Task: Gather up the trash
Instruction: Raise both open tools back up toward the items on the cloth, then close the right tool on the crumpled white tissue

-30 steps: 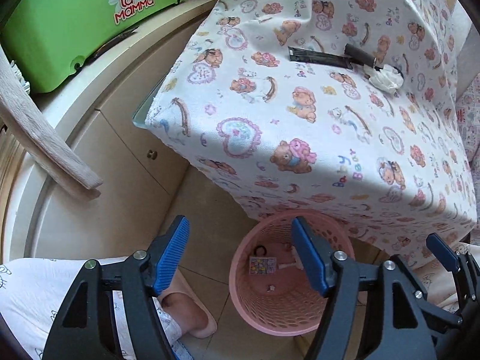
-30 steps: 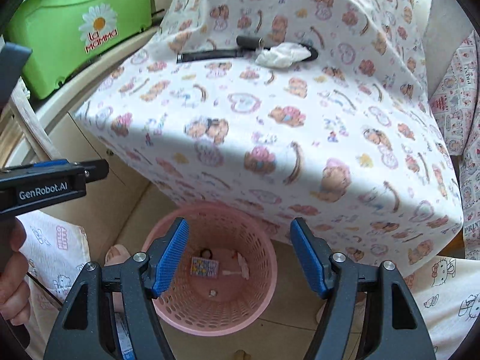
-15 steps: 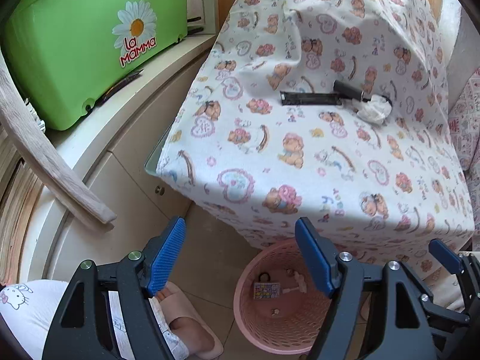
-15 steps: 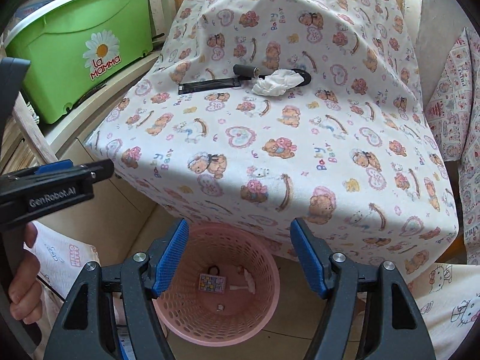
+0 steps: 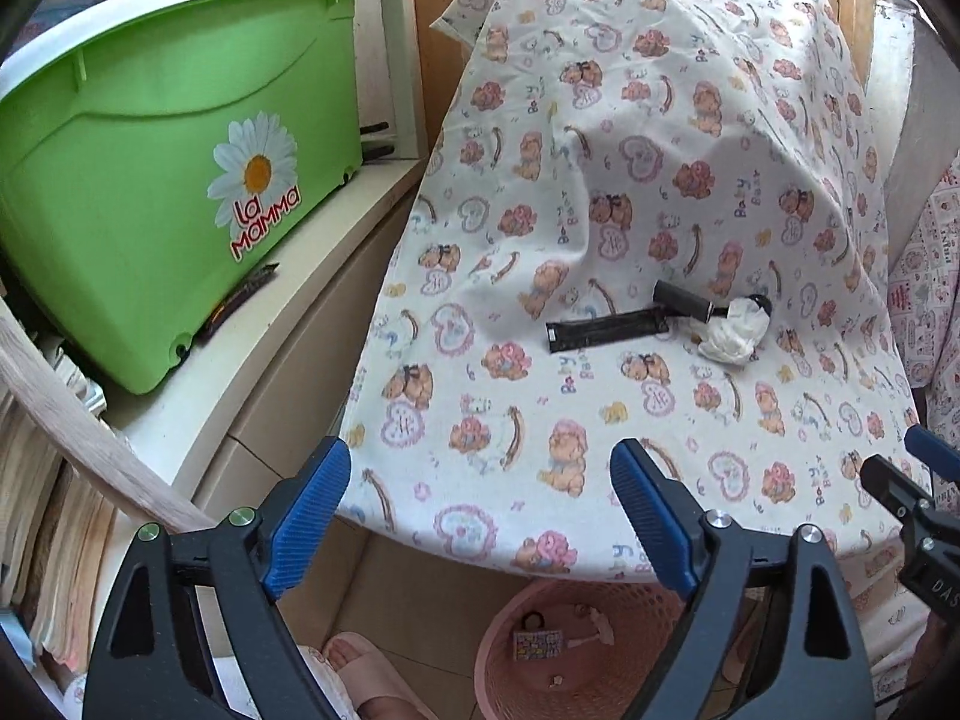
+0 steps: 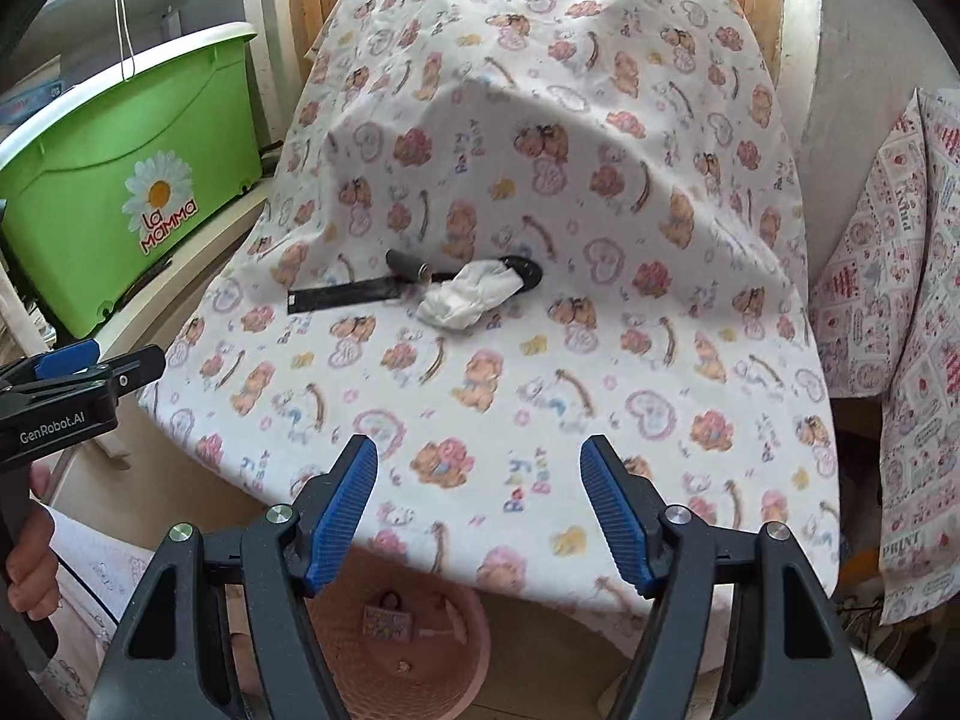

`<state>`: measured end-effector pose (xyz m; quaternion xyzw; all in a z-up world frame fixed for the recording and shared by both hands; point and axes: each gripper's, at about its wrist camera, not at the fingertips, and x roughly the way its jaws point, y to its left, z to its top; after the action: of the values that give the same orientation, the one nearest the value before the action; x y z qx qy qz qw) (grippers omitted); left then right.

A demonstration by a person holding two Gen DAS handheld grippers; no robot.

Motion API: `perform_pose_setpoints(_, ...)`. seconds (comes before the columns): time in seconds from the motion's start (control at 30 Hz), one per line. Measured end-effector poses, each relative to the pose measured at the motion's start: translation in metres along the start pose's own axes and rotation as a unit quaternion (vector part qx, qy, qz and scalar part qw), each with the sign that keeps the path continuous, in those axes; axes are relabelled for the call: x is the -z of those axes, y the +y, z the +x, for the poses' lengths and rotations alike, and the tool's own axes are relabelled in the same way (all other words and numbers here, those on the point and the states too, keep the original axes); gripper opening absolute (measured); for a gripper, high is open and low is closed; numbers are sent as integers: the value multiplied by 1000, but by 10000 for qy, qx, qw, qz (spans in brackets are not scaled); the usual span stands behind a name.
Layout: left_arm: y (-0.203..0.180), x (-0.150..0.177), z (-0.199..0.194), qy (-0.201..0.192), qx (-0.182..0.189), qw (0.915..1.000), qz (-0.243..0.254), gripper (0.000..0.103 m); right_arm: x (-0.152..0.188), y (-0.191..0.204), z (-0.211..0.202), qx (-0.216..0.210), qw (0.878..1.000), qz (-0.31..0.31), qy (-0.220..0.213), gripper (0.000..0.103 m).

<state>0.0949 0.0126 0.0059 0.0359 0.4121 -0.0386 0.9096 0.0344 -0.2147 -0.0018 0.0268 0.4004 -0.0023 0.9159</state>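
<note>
Below | pink basket: small wrapper, scraps | tissue on cloth

A home: bear-print tablecloth, green mop bucket, slippered foot

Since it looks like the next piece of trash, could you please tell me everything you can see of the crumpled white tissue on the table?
The tissue is a crumpled white wad, soft paper by the look of it, with folds and creases, stretched out slightly along its length. It lies on the bear-print cloth towards the far part of the table. It rests against and partly over a black tool with a cylindrical handle, hiding its middle; a flat black strip lies just beside it. Neither gripper touches it.
</note>
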Motion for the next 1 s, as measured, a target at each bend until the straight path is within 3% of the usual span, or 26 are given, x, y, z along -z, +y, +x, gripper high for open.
perform_pose_setpoints(0.23,-3,-27,8,-165,-81,9998,94,94,-51,-38,11,-4,10000,-43,31,72)
perform_pose_setpoints(0.33,2,-26,14,-167,106,9998,-23,98,-61,-55,16,-226,9995,220,-92,72)
perform_pose_setpoints(0.43,5,-21,25,-145,-43,9999,-12,98,-61,-64,29,-289,9991,282,-95,72)
perform_pose_setpoints(0.67,14,-17,56,130,-52,9997,-188,98,-65,-66,62,-590,9970,404,283,72)
perform_pose_setpoints(0.87,12,-33,66,148,12,9997,-173,98,-82,-58,89,-803,9929,686,541,71)
perform_pose_setpoints(1.0,16,-41,68,125,118,9994,-317,98,-89,-65,115,-1207,9816,1241,803,66)
